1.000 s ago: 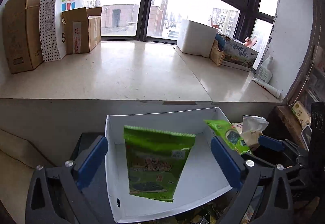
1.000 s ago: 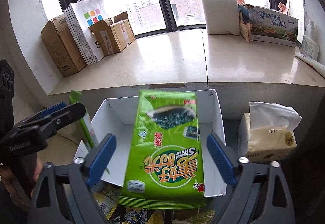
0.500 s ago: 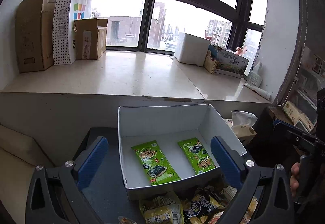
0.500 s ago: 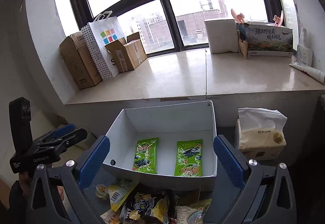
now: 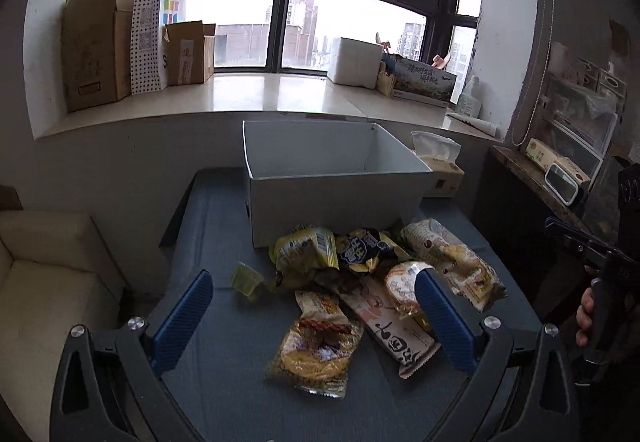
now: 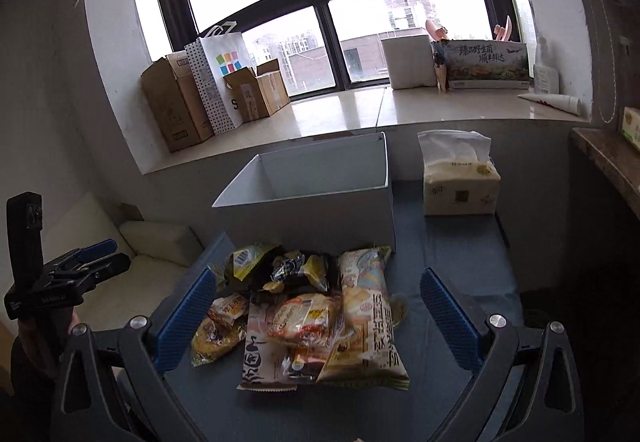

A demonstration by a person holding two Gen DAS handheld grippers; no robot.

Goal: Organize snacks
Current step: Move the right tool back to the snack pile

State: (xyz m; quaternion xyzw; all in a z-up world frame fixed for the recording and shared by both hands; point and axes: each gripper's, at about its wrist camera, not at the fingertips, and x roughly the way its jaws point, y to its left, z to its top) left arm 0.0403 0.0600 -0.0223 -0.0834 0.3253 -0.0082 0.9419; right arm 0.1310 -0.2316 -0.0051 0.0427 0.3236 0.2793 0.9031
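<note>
Ahead of my tongs stands the white box (image 5: pixel 332 197) — rectangular, smooth card walls, on dark blue cloth (image 5: pixel 224 382). Between box and jaws I see crinkly foil snack packets (image 6: pixel 308 314) heaped loose. My left gripper (image 5: pixel 312 314) and right gripper (image 6: pixel 320 314) both gape wide, ribbed blue pads (image 5: pixel 182 318) bare — holding nothing.

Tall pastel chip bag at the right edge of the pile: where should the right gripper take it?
Grip the pastel chip bag across its width at mid-length, coming from above. It lies flat atop the pile with its right long edge clear over bare table; the open right gripper already straddles it.
</note>
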